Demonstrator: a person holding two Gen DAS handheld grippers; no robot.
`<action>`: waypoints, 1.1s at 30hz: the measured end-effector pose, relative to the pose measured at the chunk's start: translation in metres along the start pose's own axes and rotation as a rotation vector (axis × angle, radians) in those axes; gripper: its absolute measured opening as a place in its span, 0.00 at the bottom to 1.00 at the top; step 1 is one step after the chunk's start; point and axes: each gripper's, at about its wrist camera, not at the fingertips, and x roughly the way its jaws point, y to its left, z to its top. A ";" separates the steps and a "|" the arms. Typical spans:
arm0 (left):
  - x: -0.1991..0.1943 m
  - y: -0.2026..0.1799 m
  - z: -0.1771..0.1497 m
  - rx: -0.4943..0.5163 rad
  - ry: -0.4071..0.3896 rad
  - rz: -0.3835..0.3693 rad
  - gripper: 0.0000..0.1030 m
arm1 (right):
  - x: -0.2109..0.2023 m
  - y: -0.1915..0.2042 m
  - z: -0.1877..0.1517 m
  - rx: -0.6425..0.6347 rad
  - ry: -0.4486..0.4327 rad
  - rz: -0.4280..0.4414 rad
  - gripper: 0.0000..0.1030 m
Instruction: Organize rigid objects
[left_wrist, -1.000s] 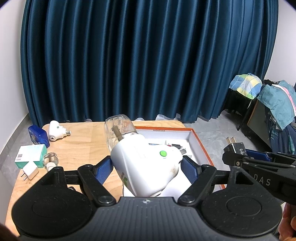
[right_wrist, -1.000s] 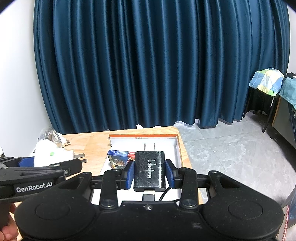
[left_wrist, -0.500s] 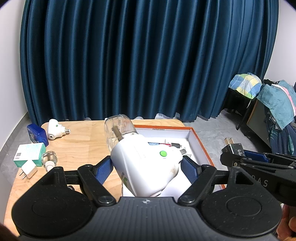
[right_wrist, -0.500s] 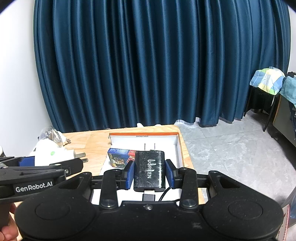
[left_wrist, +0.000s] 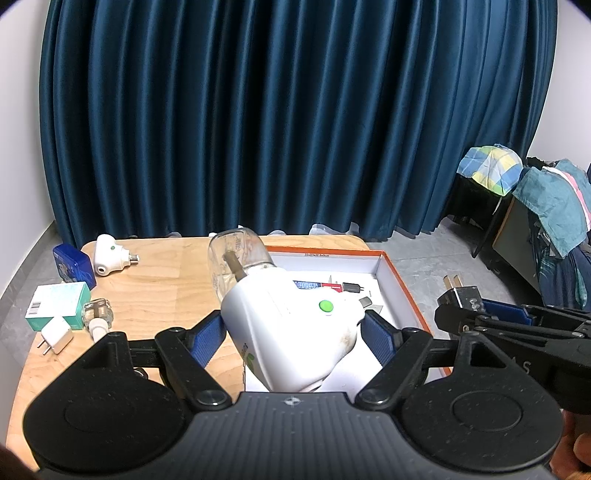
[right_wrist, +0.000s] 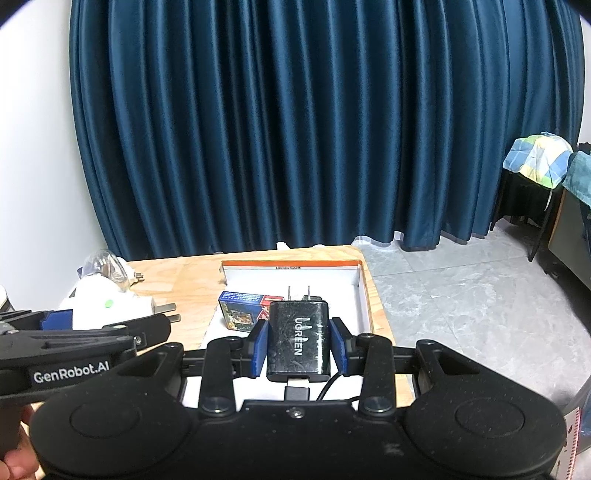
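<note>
My left gripper (left_wrist: 293, 330) is shut on a white plug-in vaporizer (left_wrist: 291, 325) with a clear bottle at its front, held above the near left edge of the orange-rimmed box (left_wrist: 388, 258). My right gripper (right_wrist: 299, 343) is shut on a black UGREEN charger (right_wrist: 298, 339) with a cable at its back, held over the same box (right_wrist: 364, 291). The charger's prongs show in the left wrist view (left_wrist: 454, 286). A blue card box (right_wrist: 240, 304) lies inside the box.
On the wooden table (left_wrist: 166, 273) to the left lie a second white vaporizer (left_wrist: 109, 254), a blue box (left_wrist: 74, 267), a teal-and-white carton (left_wrist: 59, 304), a small white charger (left_wrist: 55, 336) and a small glass bottle (left_wrist: 96, 314). Chairs with clothes stand at right.
Both grippers have drifted slightly back and up with their objects still held; the table and box sit a little lower and farther in both views.
</note>
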 end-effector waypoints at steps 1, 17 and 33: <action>0.000 0.000 0.000 -0.001 0.001 0.001 0.79 | 0.000 0.000 0.000 0.000 0.000 0.001 0.43; 0.003 -0.001 0.000 0.000 0.008 0.001 0.79 | 0.002 -0.003 0.001 -0.007 0.013 0.001 0.43; 0.004 -0.003 0.000 0.004 0.011 0.001 0.79 | 0.003 -0.002 0.000 -0.008 0.014 0.001 0.43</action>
